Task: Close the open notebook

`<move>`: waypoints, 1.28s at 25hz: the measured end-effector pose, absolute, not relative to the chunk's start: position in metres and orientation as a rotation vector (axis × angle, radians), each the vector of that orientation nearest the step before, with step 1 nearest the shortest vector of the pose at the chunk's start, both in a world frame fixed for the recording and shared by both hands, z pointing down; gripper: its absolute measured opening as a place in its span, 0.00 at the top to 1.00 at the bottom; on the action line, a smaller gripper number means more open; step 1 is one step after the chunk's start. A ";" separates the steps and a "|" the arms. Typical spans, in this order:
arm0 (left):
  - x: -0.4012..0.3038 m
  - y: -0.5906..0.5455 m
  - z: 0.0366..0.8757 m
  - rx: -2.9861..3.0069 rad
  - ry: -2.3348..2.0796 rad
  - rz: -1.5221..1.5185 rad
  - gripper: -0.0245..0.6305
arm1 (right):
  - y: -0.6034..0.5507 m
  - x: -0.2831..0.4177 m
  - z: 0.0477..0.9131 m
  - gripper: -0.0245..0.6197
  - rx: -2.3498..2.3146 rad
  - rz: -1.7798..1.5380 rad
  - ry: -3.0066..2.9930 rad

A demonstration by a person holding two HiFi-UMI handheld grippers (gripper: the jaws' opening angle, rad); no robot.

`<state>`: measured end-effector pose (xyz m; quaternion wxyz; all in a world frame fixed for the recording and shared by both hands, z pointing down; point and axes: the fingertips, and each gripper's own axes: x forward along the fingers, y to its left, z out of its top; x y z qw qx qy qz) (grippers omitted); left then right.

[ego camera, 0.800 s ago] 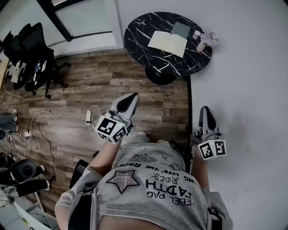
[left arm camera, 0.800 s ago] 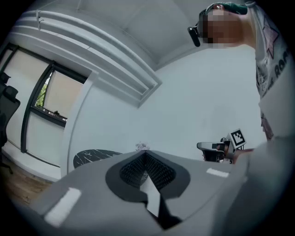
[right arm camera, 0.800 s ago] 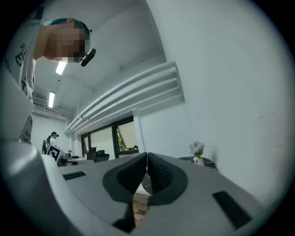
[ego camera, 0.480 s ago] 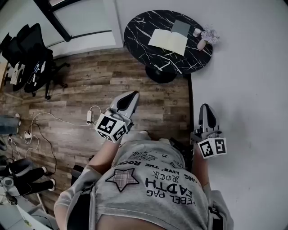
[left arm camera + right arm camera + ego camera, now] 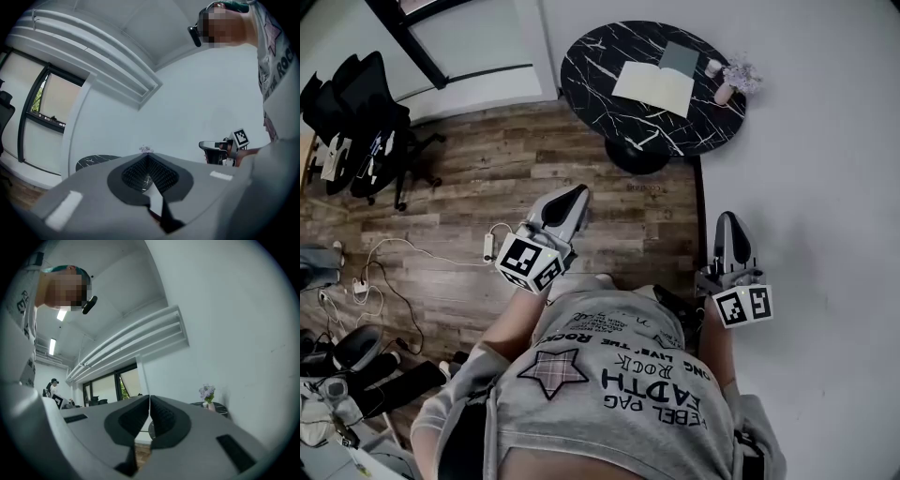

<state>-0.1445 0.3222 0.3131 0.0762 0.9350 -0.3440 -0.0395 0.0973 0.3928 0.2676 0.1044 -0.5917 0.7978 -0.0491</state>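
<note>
The open notebook lies with its cream pages up on a round black marble table at the top of the head view, a grey-green cover showing behind the pages. Both grippers are held level near the person's waist, far short of the table. My left gripper is shut with nothing in it, its ribbed pads meeting at the tips. My right gripper is also shut and empty. The notebook cannot be made out in either gripper view.
A small pink vase of lilac flowers stands on the table right of the notebook. Black office chairs stand at the left, and a power strip with cables lies on the wood floor. A white wall runs along the right.
Both grippers hold nearly the same places. The head view has drifted slightly, and the chair at the lower left has shifted.
</note>
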 end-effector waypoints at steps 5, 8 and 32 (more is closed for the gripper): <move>-0.154 0.318 0.316 2.791 -1.050 -0.121 0.96 | 0.391 0.096 0.269 0.94 -1.757 -0.148 2.334; -0.159 0.310 0.322 2.766 -1.076 -0.111 0.96 | 0.384 0.097 0.274 0.94 -1.755 -0.175 2.336; -0.074 0.139 0.312 2.737 -1.288 -0.111 0.96 | 0.174 0.182 0.289 0.94 -1.543 -0.250 2.461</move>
